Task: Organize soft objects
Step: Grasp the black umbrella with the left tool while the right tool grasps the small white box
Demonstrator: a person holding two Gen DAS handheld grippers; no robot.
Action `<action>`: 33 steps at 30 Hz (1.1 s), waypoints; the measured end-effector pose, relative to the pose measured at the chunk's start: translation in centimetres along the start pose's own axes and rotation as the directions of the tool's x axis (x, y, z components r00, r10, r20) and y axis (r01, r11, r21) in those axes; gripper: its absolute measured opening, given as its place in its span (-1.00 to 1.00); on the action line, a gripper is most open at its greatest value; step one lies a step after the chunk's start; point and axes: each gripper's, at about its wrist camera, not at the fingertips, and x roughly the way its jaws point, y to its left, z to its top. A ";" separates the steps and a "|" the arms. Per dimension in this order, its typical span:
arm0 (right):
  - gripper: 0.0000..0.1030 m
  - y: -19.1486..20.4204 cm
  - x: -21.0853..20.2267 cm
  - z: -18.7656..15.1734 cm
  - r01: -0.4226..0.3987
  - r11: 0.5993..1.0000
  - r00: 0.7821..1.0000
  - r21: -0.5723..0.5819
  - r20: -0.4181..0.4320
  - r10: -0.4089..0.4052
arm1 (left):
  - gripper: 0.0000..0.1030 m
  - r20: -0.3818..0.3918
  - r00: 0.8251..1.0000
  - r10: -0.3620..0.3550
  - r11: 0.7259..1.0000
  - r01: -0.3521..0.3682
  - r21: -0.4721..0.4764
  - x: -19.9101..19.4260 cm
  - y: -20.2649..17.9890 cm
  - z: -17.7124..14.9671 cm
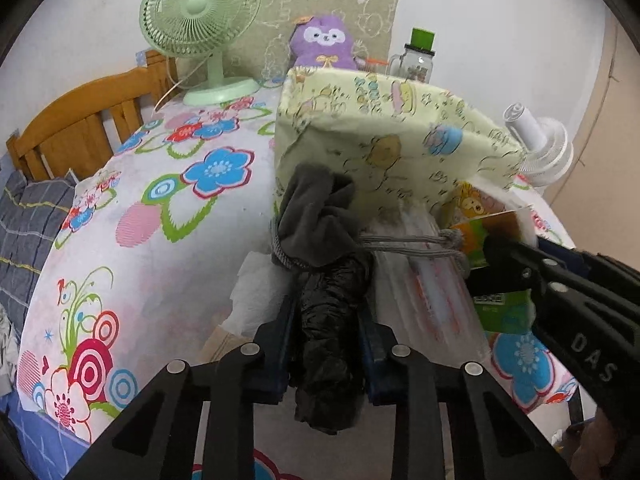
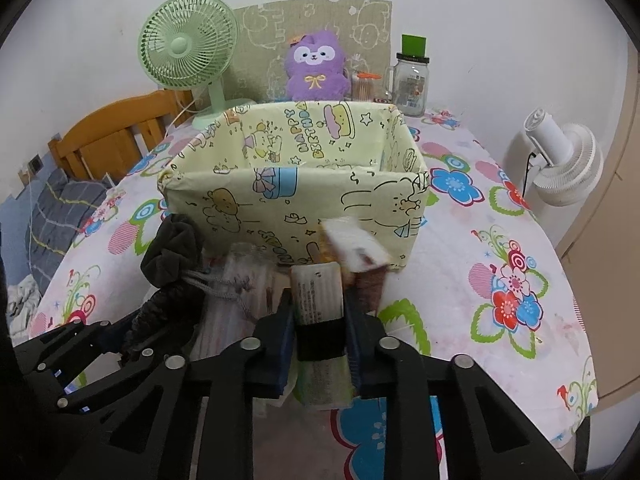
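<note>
The left hand-held gripper (image 1: 326,344) is clamped on a dark drawstring pouch (image 1: 320,240): a black, crinkled body is pinched between the blue pads, and a grey fabric mouth, gathered by a grey cord (image 1: 404,246), sticks out beyond them. The right hand-held gripper (image 2: 320,336) is closed on a pale tissue pack (image 2: 318,296) with a black band and fine print (too small to be read). Both items are held low over the flowered bench (image 2: 500,248), just in front of the pale yellow fabric box (image 2: 296,188), beside a clear plastic packet (image 1: 420,280). "HAPPY BIRTHDAY" is printed inside the box, among cartoon animals. "DAS" is moulded on the right hand-held gripper's finger. Behind the box are seen a purple plush toy (image 2: 316,66), a green desk fan (image 2: 188,46) and a glass jar (image 2: 412,80).
</note>
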 end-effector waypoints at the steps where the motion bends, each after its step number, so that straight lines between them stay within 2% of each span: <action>1: -0.55 0.0 -0.2 0.0 0.000 1.000 1.000 0.000 0.005 0.000 | -0.49 0.008 1.000 -0.003 1.000 0.003 -0.001 -0.3 0.0 0.1; 19: -0.58 -0.7 -3.5 1.4 -0.007 1.000 0.997 0.026 0.079 0.005 | -0.54 0.100 0.994 -0.033 0.999 0.031 0.022 -3.8 -1.9 2.1; 33: -0.58 -1.7 -6.2 3.4 -0.021 0.999 0.991 0.036 0.134 0.015 | -0.54 0.159 0.987 -0.023 0.998 0.015 0.056 -6.4 -3.8 4.7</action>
